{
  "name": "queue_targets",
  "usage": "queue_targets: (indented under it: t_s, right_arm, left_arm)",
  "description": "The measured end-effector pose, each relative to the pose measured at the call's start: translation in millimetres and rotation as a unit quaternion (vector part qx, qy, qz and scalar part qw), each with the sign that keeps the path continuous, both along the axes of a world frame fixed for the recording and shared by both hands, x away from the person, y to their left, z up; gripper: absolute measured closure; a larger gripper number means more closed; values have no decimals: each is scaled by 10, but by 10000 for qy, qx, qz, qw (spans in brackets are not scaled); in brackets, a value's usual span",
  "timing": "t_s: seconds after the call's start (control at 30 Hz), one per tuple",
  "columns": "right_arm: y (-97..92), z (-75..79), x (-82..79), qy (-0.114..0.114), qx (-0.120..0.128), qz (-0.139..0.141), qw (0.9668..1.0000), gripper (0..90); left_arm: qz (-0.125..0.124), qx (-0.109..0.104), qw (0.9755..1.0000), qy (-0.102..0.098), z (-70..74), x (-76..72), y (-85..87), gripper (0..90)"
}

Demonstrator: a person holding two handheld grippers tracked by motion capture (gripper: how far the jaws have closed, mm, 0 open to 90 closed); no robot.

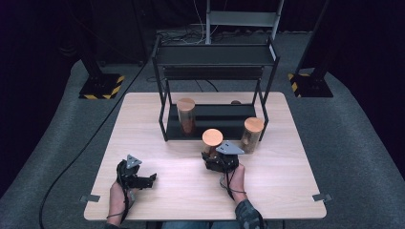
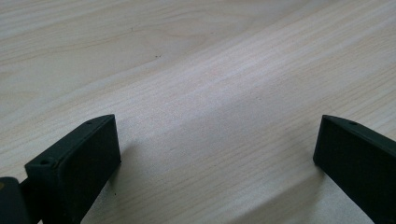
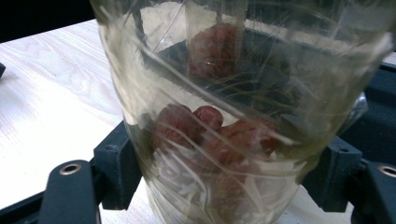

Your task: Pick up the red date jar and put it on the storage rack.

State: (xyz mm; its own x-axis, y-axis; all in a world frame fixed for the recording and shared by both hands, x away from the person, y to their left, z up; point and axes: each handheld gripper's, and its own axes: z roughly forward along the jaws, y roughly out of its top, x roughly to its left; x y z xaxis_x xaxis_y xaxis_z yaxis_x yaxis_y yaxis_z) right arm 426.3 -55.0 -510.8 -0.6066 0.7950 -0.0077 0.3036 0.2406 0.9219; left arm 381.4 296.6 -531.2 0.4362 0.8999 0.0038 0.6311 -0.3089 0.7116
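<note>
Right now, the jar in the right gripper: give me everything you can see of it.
The jar is a clear, scratched cylinder with a round wooden-looking lid. Reddish-brown wrinkled fruits lie in its lower part, over pale shreds. It stands upright on the table, just in front of the black rack. The right gripper is shut on its lower wall, one pad on each side.

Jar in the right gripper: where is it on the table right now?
High view: the held jar stands right of centre on the table, just in front of the black shelf, between the jar on the shelf and the jar to its right.

Dim, dark surroundings — bright table, soft overhead shadows, glare and blur on the close jar.
</note>
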Motion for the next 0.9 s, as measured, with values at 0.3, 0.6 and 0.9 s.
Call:
queue_targets:
  t_s: [0.3,0.6,0.9]
  right_arm:
    - [-5,21,-21,-31,-17,-31,10000,242]
    - [-31,92,-46,-52,68,-43,10000,242]
    - [-29,215,-65,-159,45,-55,9998,242]
  left_arm:
    - [3,5,10000,1,1,0,1,0]
    - [16,5,10000,-6,0,-2,0,0]
    - [18,7,10000,-3,1,-1,1,0]
